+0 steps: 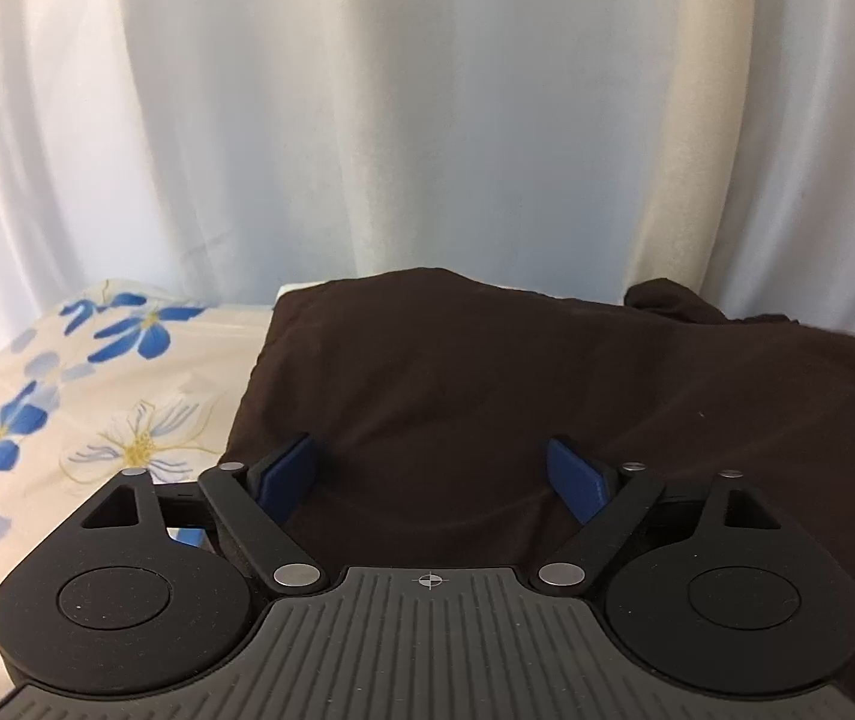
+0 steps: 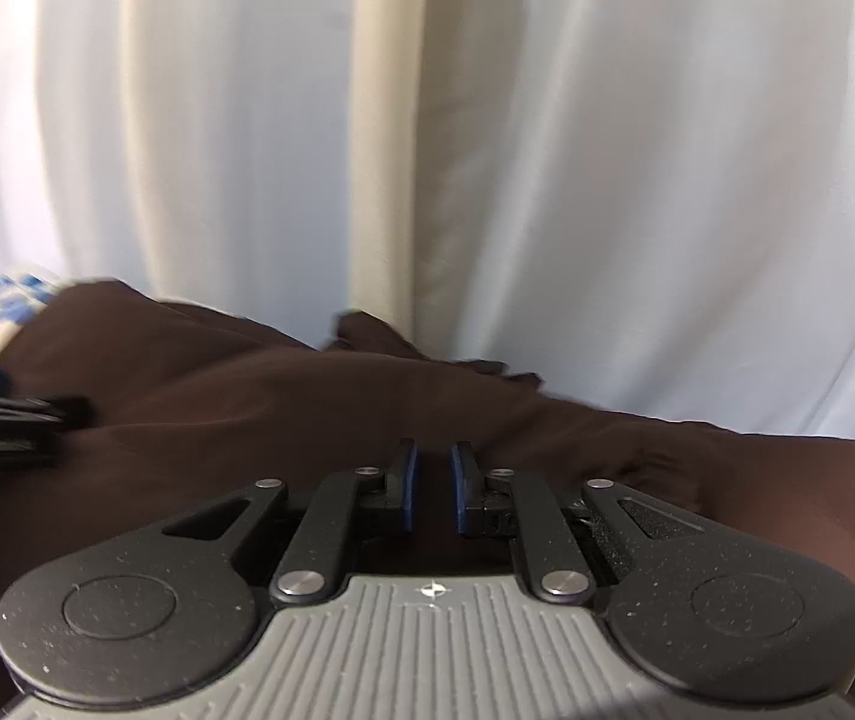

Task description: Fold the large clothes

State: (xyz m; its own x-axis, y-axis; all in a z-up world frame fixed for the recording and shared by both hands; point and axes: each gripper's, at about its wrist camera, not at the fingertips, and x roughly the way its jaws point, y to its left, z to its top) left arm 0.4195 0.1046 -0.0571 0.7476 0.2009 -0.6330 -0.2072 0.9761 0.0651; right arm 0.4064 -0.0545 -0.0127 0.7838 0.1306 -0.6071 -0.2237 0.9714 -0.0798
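A dark brown garment (image 1: pixel 487 372) lies spread on a bed with a cream sheet printed with blue and white flowers (image 1: pixel 67 396). My left gripper (image 1: pixel 433 462) is open, its blue pads wide apart just above the garment's near left part, holding nothing. In the right wrist view the same garment (image 2: pixel 259 408) fills the lower half. My right gripper (image 2: pixel 432 480) has its blue pads close together with a narrow gap over the garment; I cannot tell whether cloth is pinched between them. The left gripper shows blurred at the left edge of the right wrist view (image 2: pixel 1 420).
A white curtain (image 1: pixel 427 108) hangs close behind the bed and fills the upper half of both views (image 2: pixel 547 150). The flowered sheet shows bare to the left of the garment.
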